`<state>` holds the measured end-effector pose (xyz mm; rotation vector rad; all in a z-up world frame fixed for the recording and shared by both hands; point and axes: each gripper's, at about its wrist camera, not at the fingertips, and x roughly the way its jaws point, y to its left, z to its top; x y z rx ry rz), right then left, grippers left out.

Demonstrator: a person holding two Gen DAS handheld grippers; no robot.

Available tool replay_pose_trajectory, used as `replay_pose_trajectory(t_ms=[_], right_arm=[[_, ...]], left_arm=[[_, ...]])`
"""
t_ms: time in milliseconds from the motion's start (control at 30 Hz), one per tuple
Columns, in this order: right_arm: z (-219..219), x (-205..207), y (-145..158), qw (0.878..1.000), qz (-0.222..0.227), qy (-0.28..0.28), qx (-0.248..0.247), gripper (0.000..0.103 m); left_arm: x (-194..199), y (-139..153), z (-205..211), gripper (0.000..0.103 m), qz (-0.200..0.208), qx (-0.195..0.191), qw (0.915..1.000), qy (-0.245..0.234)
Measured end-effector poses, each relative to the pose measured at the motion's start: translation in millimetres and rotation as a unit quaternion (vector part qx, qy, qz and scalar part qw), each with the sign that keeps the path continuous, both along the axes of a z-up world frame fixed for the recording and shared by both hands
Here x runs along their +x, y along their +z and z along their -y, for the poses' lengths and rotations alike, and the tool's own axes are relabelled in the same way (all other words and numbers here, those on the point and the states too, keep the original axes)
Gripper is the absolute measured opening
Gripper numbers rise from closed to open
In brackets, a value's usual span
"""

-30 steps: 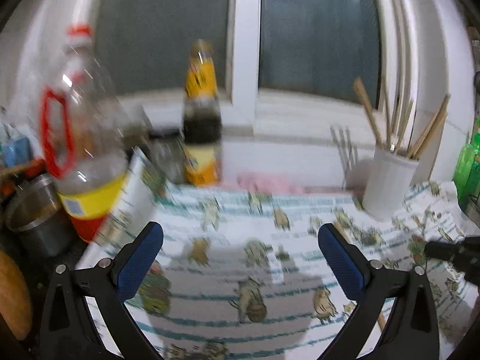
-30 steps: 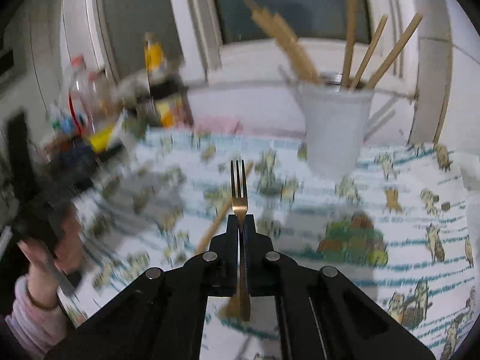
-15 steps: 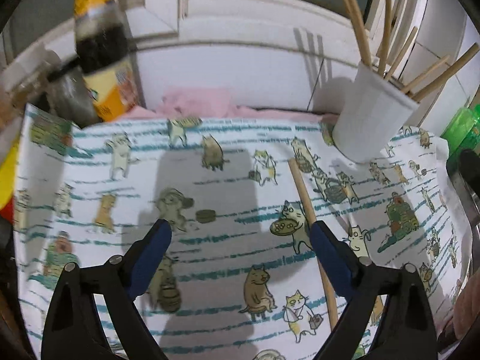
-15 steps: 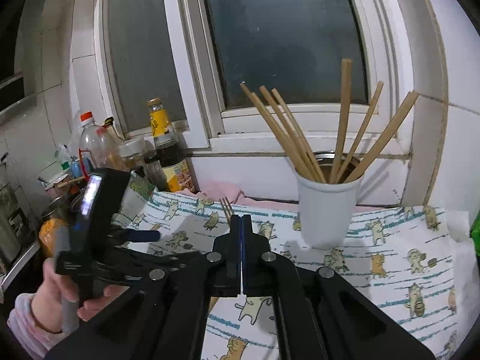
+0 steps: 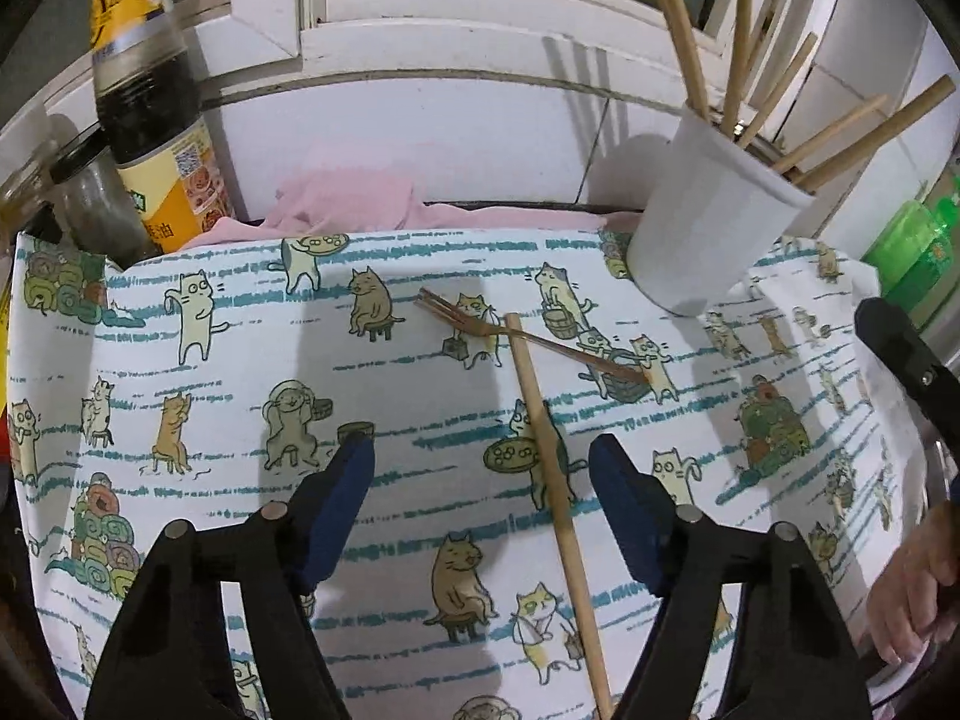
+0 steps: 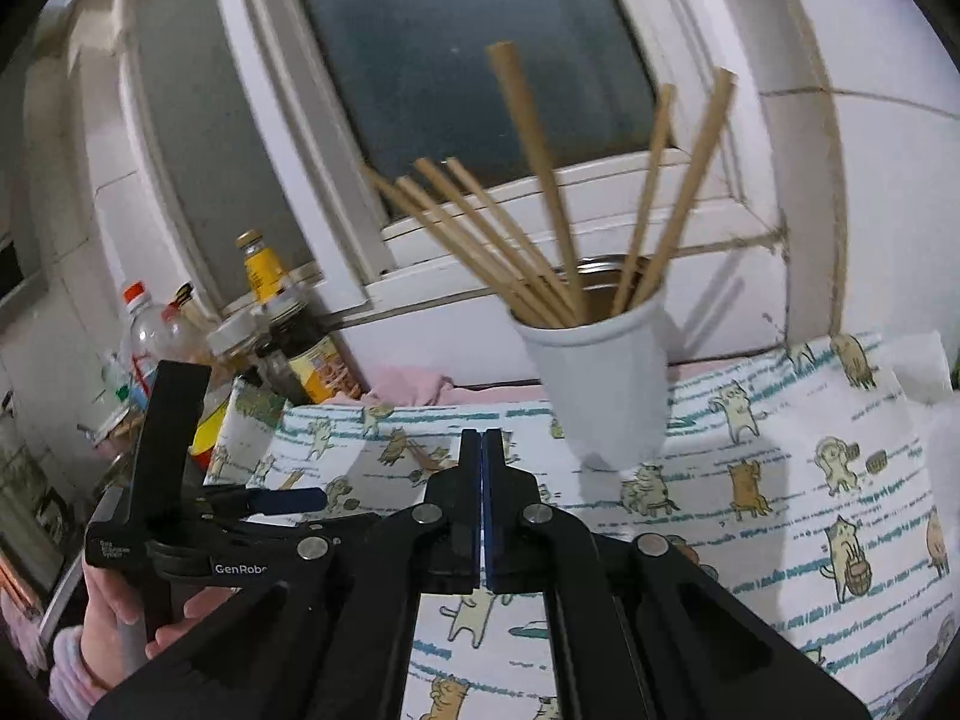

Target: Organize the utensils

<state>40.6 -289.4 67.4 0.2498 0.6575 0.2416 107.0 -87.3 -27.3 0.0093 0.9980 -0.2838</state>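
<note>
Chopstick (image 5: 555, 498) of pale wood lies loose on the cat-print cloth (image 5: 180, 420), nearest of the task's things, running from between the spread blue pads of the left gripper (image 5: 480, 480) up toward the white cup (image 5: 705, 228). That gripper hovers above the cloth with its jaws released and holding nothing. Just beyond the chopstick's far tip a small copper-coloured fork (image 5: 528, 336) rests flat, its shaft crossing that tip and its tines pointing away from the cup. The cup stands on the cloth's far edge, well short of the window sill, with many chopsticks fanned out of it.

From the right wrist view the right gripper (image 6: 482, 468) is clenched, pads pressed together; nothing seems to be pinched there, though the blur makes a thin object hard to rule out. It points at the cup (image 6: 606, 384) from a little way off.

The step in hand looks like gathering the last loose pieces. Next, the left gripper would need to drop over the chopstick's middle, close across its width, lift, tilt it upright and feed it into the cup without knocking the cup over.
</note>
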Motion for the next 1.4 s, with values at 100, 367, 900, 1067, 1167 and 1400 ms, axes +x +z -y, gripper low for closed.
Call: replay_pose_trajectory(t_ms=[100, 367, 900, 1067, 1167, 1400], right_arm=[[6, 5, -4, 1.0, -0.014, -0.017, 0.002, 0.001], [8, 10, -12, 0.999, -0.034, -0.023, -0.01, 0.001], [-45, 15, -27, 0.992, -0.07, 0.045, -0.094, 0.025], [-64, 13, -22, 0.985, -0.103, 0.069, -0.123, 0.025], [-85, 13, -18, 0.977, -0.098, 0.096, -0.162, 0.029], [-148, 34, -44, 0.961, -0.117, 0.155, -0.198, 0.052]], left_arm=[[4, -5, 11, 0.063, -0.005, 0.002, 0.9999, -0.015], [18, -23, 36, 0.008, -0.002, 0.05, 0.9984, -0.025], [-14, 41, -54, 0.006, -0.009, -0.063, 0.9974, -0.033], [-3, 57, -77, 0.006, 0.01, -0.109, 0.9938, -0.018], [-1, 58, -98, 0.006, 0.032, -0.134, 0.9904, 0.012], [8, 26, -132, 0.006, 0.069, -0.176, 0.9813, 0.038]])
